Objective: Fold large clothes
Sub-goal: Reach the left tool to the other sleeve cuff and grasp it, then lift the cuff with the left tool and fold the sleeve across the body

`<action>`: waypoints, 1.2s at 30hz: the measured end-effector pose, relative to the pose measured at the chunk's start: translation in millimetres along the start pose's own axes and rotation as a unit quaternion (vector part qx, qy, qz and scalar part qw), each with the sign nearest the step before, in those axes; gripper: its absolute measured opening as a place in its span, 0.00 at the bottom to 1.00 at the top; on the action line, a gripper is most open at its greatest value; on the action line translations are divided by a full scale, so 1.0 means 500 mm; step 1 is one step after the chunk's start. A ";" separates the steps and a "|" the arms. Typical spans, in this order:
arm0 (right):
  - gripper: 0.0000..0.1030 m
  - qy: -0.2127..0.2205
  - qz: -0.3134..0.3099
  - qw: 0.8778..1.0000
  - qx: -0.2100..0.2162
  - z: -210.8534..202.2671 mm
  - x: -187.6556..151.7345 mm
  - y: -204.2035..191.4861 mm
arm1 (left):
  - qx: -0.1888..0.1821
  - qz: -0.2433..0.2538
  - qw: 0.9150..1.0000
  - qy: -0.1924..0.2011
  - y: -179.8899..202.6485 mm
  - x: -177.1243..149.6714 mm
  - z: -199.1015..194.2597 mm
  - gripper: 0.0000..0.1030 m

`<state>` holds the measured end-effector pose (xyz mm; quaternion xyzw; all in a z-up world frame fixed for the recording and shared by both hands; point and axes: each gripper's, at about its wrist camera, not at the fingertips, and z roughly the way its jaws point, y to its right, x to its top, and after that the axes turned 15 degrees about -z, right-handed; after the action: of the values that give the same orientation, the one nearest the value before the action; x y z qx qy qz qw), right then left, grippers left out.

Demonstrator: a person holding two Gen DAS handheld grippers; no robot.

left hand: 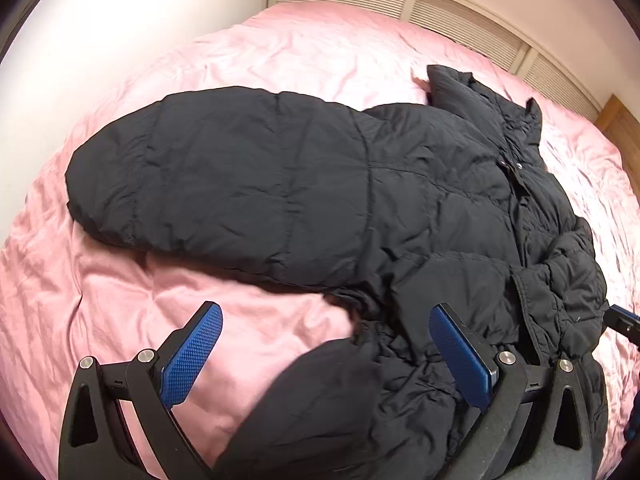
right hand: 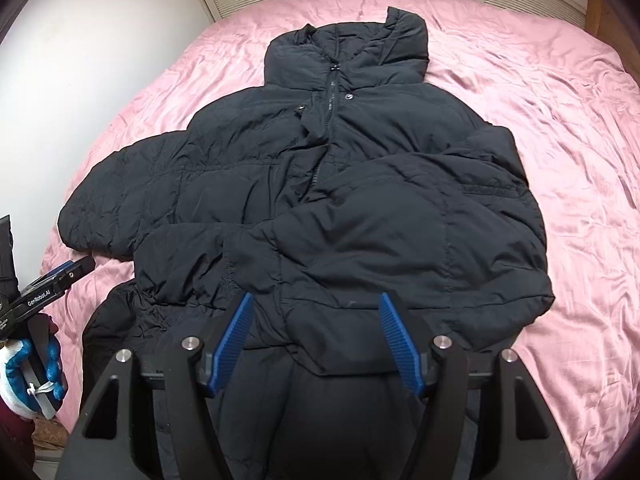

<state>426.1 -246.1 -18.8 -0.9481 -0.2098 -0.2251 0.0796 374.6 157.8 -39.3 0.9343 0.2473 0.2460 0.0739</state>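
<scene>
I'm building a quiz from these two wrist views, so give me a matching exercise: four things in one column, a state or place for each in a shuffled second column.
Column one:
1. black puffer jacket
2. jacket's left-side sleeve
3. jacket's other sleeve
4. left gripper

Column two:
A. folded in over the jacket's front
B. stretched out flat on the sheet
C. open, holding nothing
D. lying front up on the pink bed sheet

Pairs: 1-D, 2-B, 3-A, 4-C

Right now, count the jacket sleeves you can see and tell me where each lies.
2. One sleeve stretches out flat to the left on the pink bed sheet. The other sleeve is folded across the jacket front, on its right side.
</scene>
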 end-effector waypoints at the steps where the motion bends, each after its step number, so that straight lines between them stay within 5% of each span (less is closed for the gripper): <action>1: 0.62 -0.001 -0.001 1.000 0.003 0.007 0.004 -0.009 | -0.005 -0.015 1.000 -0.003 -0.024 0.010 0.002 0.99; 12: 0.62 -0.007 -0.013 1.000 0.004 0.036 0.040 -0.063 | 0.007 -0.178 0.984 0.009 -0.288 0.115 0.031 0.99; 20: 0.62 -0.014 -0.011 1.000 -0.015 0.028 0.036 -0.060 | -0.036 -0.298 0.954 0.009 -0.422 0.182 0.070 0.99; 27: 0.62 -0.023 -0.012 0.999 -0.034 0.013 0.017 -0.051 | -0.082 -0.368 0.926 -0.016 -0.464 0.212 0.125 0.98; 30: 0.62 -0.025 -0.013 0.999 -0.043 0.004 0.010 -0.043 | -0.100 -0.384 0.918 -0.019 -0.470 0.220 0.129 0.79; 31: 0.62 -0.026 -0.010 0.999 -0.045 0.002 0.007 -0.039 | -0.103 -0.385 0.917 -0.020 -0.472 0.222 0.130 0.65; 32: 0.62 -0.025 -0.007 0.999 -0.046 0.000 0.004 -0.035 | -0.110 -0.383 0.917 -0.020 -0.471 0.224 0.128 0.49; 36: 0.62 -0.024 0.002 0.999 -0.046 -0.004 -0.005 -0.023 | -0.123 -0.363 0.924 -0.012 -0.454 0.232 0.107 0.22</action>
<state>418.6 -237.0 -17.7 -0.9562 -0.1996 -0.2120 0.0316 392.6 411.5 -95.6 0.7673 0.5360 0.2195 0.2753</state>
